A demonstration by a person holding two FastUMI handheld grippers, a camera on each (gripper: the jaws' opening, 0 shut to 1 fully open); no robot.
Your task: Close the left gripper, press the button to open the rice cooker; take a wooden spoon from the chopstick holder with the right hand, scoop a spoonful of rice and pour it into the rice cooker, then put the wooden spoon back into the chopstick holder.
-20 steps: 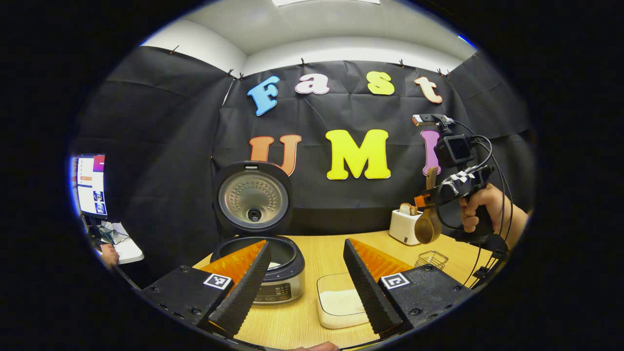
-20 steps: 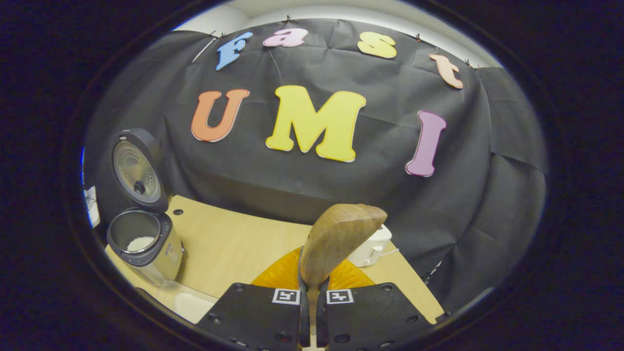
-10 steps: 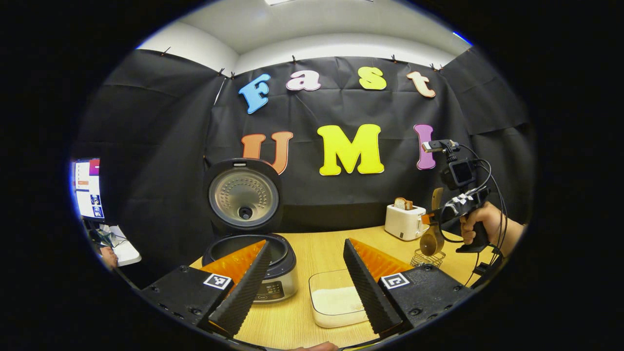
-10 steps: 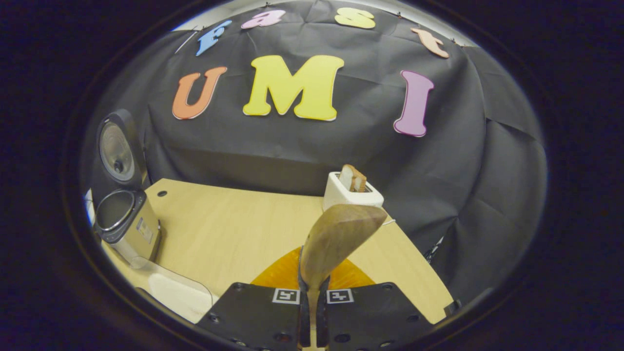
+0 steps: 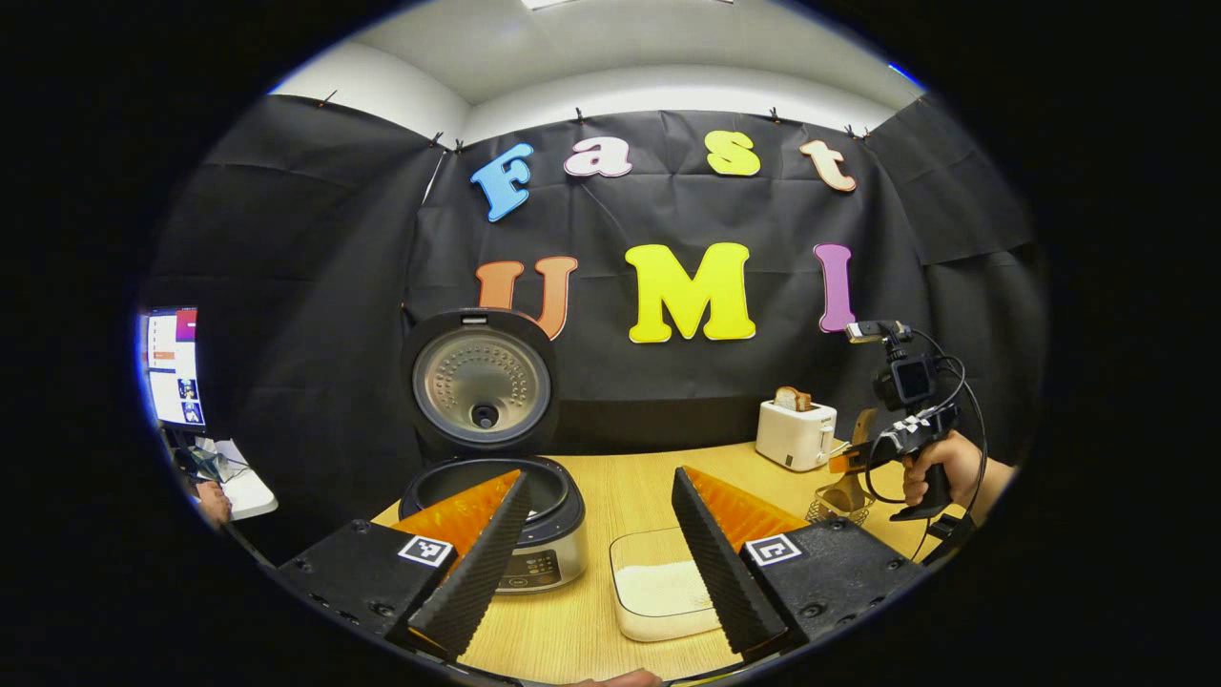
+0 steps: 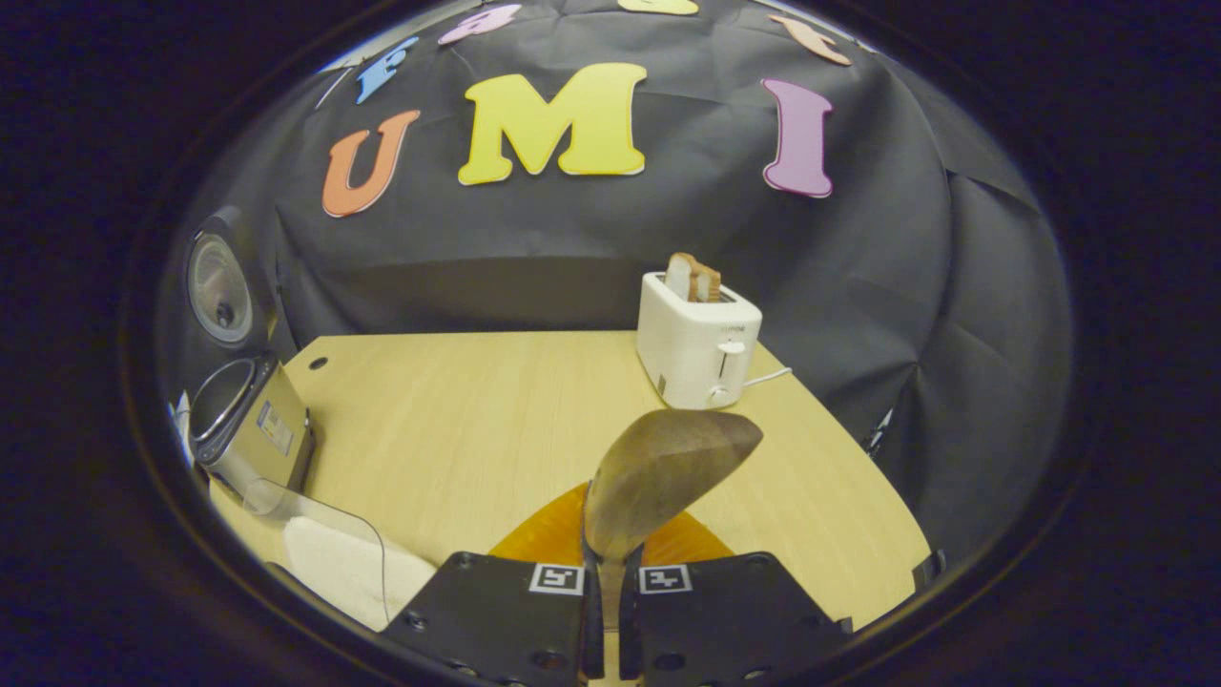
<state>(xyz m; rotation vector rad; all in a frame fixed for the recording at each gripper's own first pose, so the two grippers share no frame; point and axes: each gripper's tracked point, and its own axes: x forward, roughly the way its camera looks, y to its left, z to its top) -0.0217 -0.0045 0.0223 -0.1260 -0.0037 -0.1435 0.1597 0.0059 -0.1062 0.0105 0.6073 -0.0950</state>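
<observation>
Right claw (image 6: 610, 582) clamped on wooden spoon (image 6: 658, 477), bowl at chopstick holder (image 5: 828, 504) beside toaster (image 5: 795, 434); could snag rim, tip holder. Left claw (image 5: 596, 544) apart.

Layout on the surface (image 5: 610, 491), left gripper view

The rice cooker (image 5: 496, 520) stands at the left, lid up behind it; the rice container (image 5: 658, 592) lies just right of it. The toaster (image 5: 795, 434) sits at the back right, bread in its slot. The chopstick holder (image 5: 832, 502) is before the toaster, the wooden spoon (image 5: 849, 491) in it, held by the right hand-held gripper (image 5: 844, 463).
</observation>
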